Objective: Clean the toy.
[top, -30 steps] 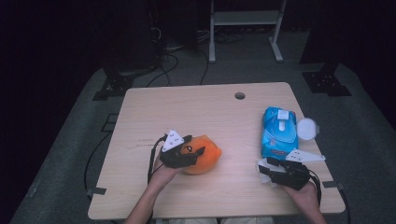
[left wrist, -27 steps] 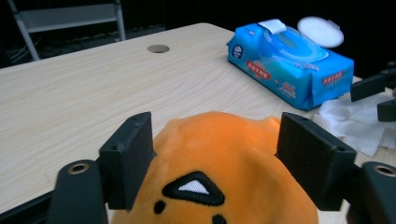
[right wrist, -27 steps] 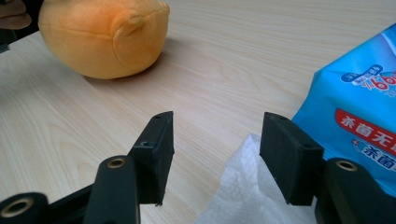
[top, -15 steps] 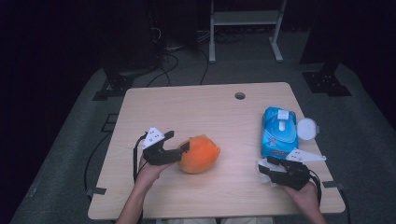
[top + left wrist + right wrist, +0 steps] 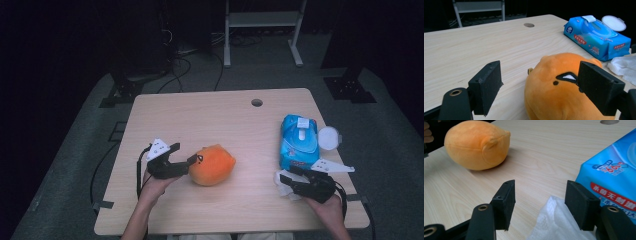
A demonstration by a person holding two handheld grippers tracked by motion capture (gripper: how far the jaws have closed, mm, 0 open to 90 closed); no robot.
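Scene: wooden table with three loose things on it, an orange plush toy, a blue wet-wipe pack and a white wipe.
Plush toy: lies on its side near the middle of the table, a little toward the person's edge; its stitched face points at the left gripper's camera.
Left gripper: just beside the toy on its left in the high view. Its jaws have just been opening and stand apart. In the left gripper view the toy sits between them toward the right jaw, with clear table showing between the toy and the left jaw, so the pads do not clamp it.
Right gripper: low over the table near the right front corner, jaws apart, pointed at the near end of the pack.
Wipe: crumpled on the table just in front of the pack's near end. In the right gripper view it lies between the jaws, closer to the right one. No pinch shows.
Wipe pack: flat on the right side of the table, its round lid flipped open and resting beside it.
Done so far, as judged: the toy looks set down and let go, one wipe is out of the pack.
Left to do, as judged: the wipe has to be gripped and carried to the toy if cleaning is the aim; the lid is not yet closed.
Distance between work sites: toy and wipe are well apart.
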